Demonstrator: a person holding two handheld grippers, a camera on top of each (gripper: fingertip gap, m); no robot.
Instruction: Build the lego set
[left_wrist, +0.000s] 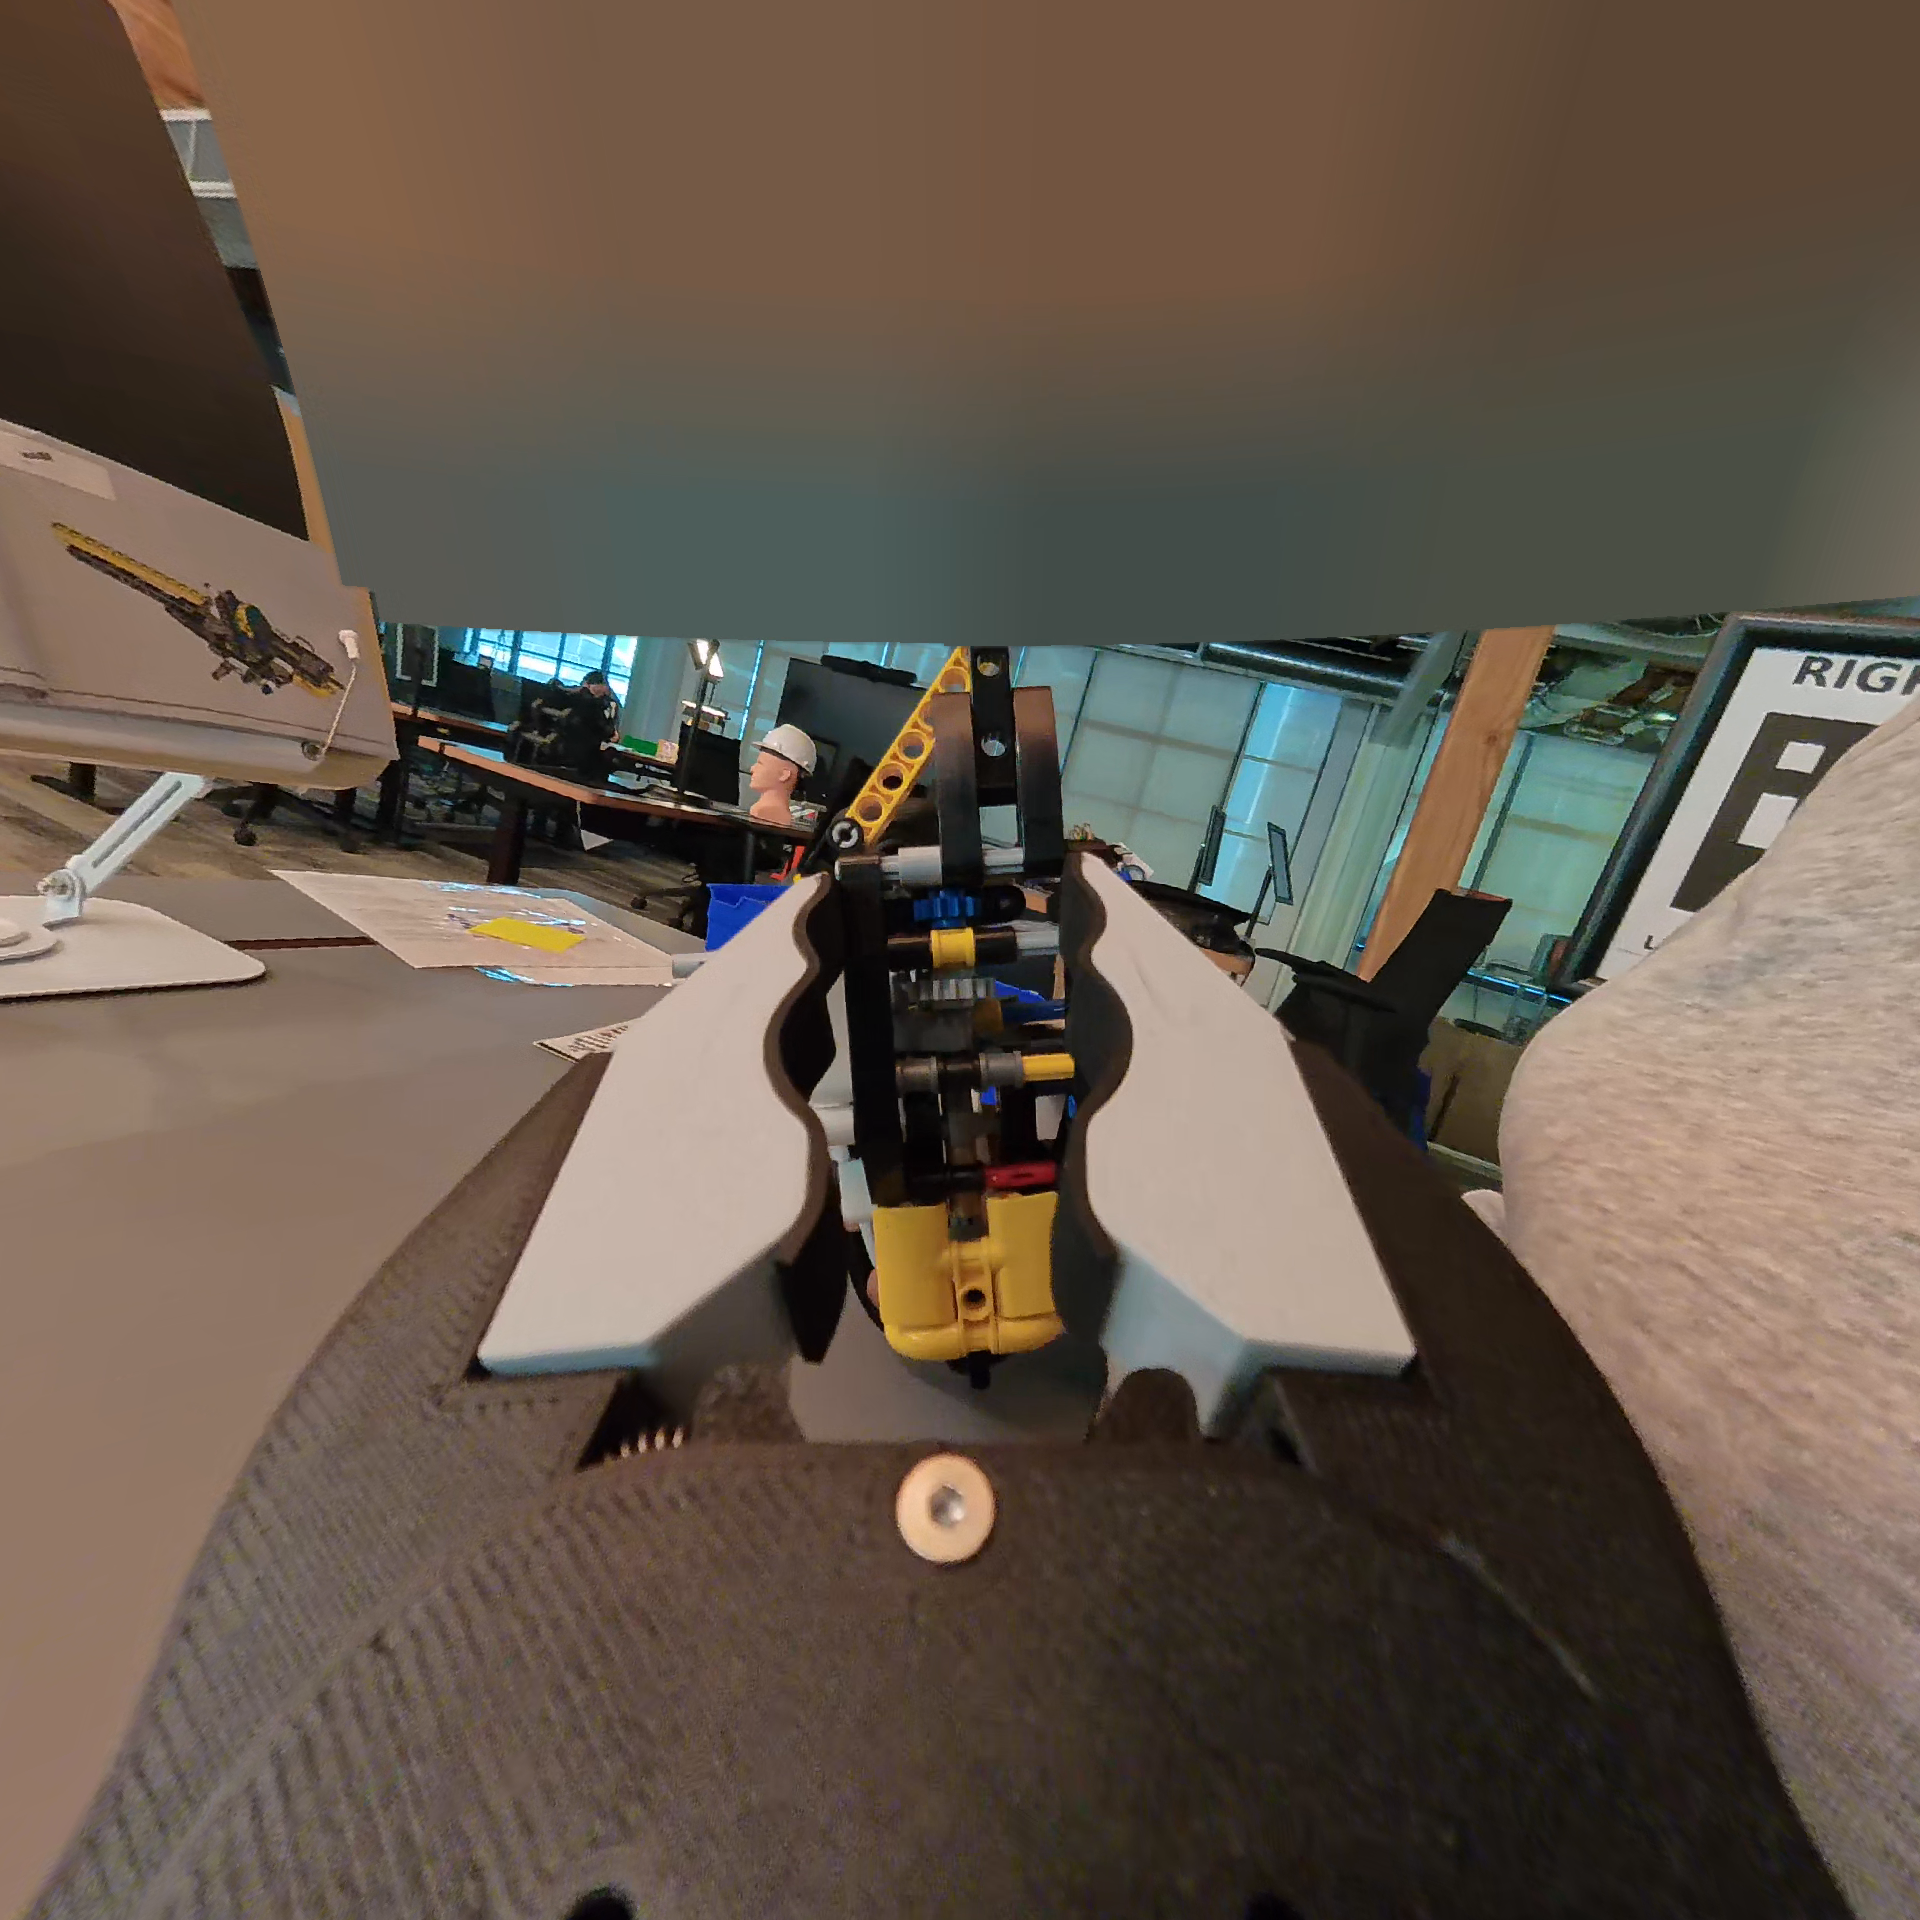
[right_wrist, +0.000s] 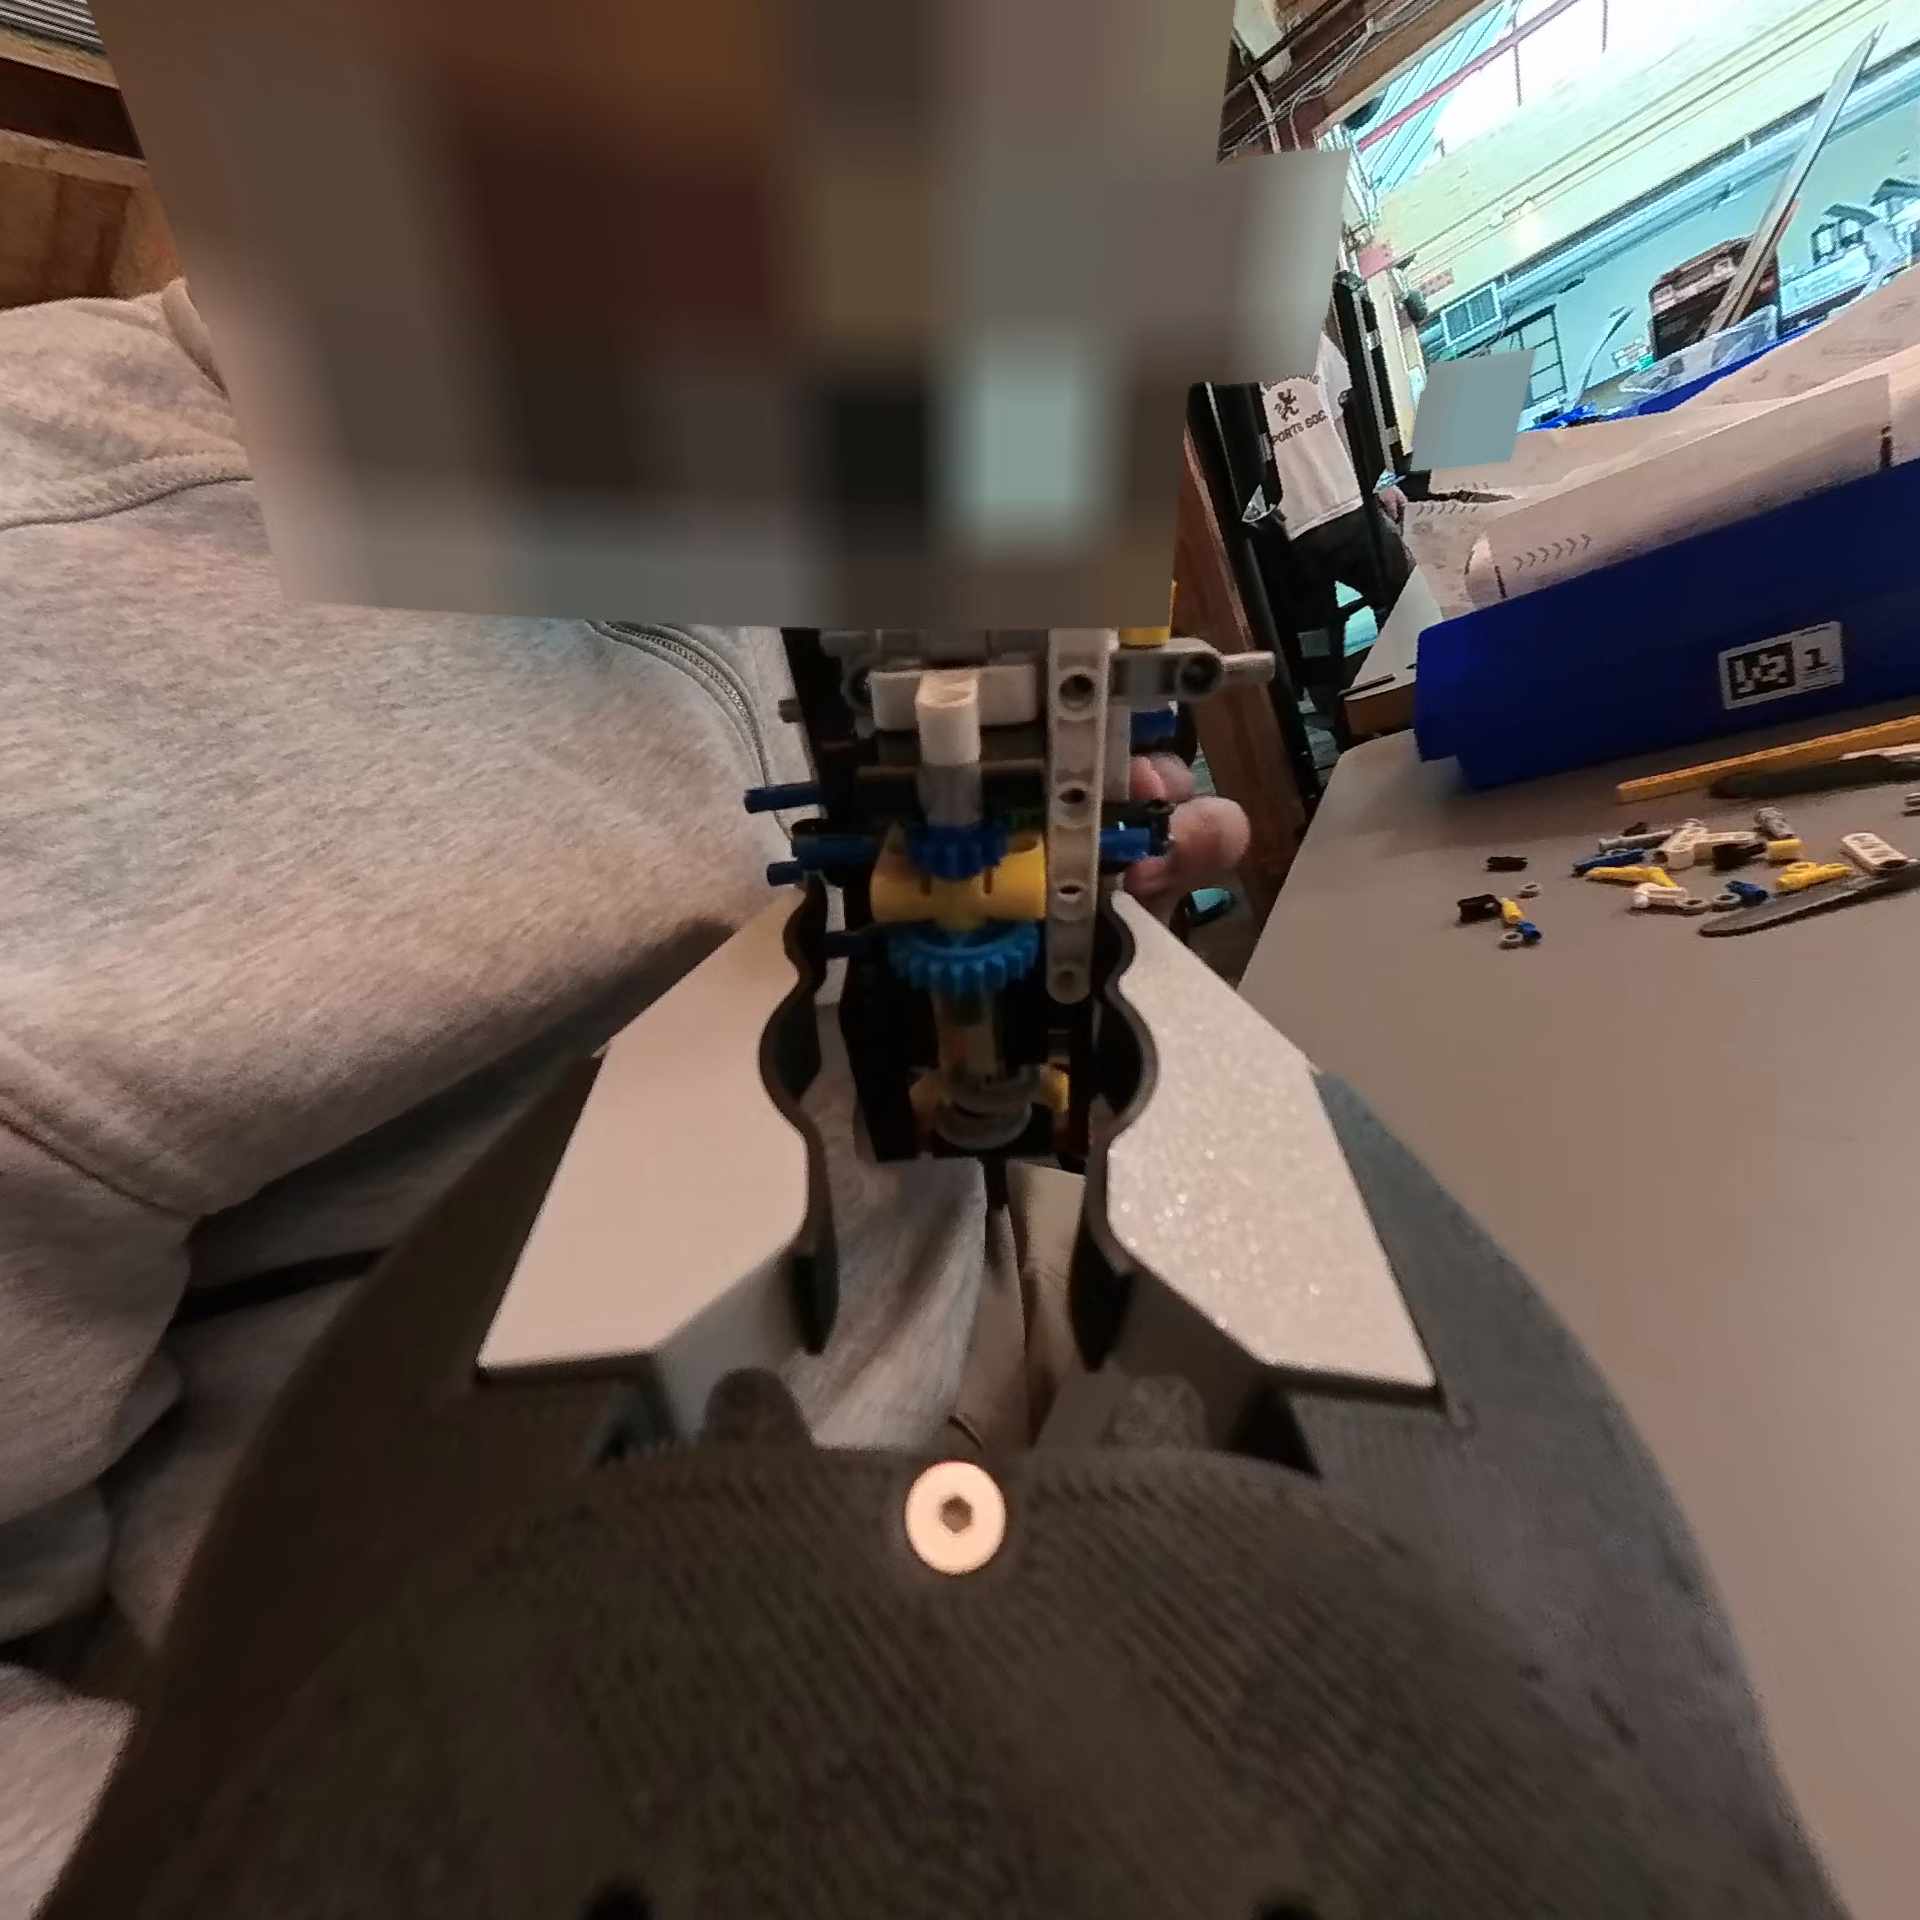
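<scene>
Two claws are closed on the same lego model, one from each end. Your left claw (left_wrist: 951, 997) has its grey fingers (left_wrist: 686, 1122) pressed against both flanks of the lego model (left_wrist: 961, 1091), which fills the gap between them along its length: a yellow block sits nearest the camera, then a red pin, black beams and grey and blue gears, with a yellow perforated boom (left_wrist: 906, 750) rising at an angle beyond the fingertips. The model is lifted clear of the table (left_wrist: 208, 1122). To the left on that table you have an instruction booklet (left_wrist: 177, 613) propped on a white stand (left_wrist: 104, 904), and farther back a printed sheet (left_wrist: 468, 920) with a yellow piece lying on it. A grey sleeve (left_wrist: 1745, 1195) fills the right edge of this view.

Your right claw (right_wrist: 956, 977) clamps the model (right_wrist: 966, 904) near its fingertips only; behind the grip the space between the fingers is bare. From this side you see a blue gear, a yellow hub, a light grey holed beam standing upright and a white tube above. A hand (right_wrist: 1184, 831) shows just behind the model. On the table to the right lie loose lego pieces (right_wrist: 1683, 862), well apart from the claw, with a blue bin (right_wrist: 1621, 665) beyond them.
</scene>
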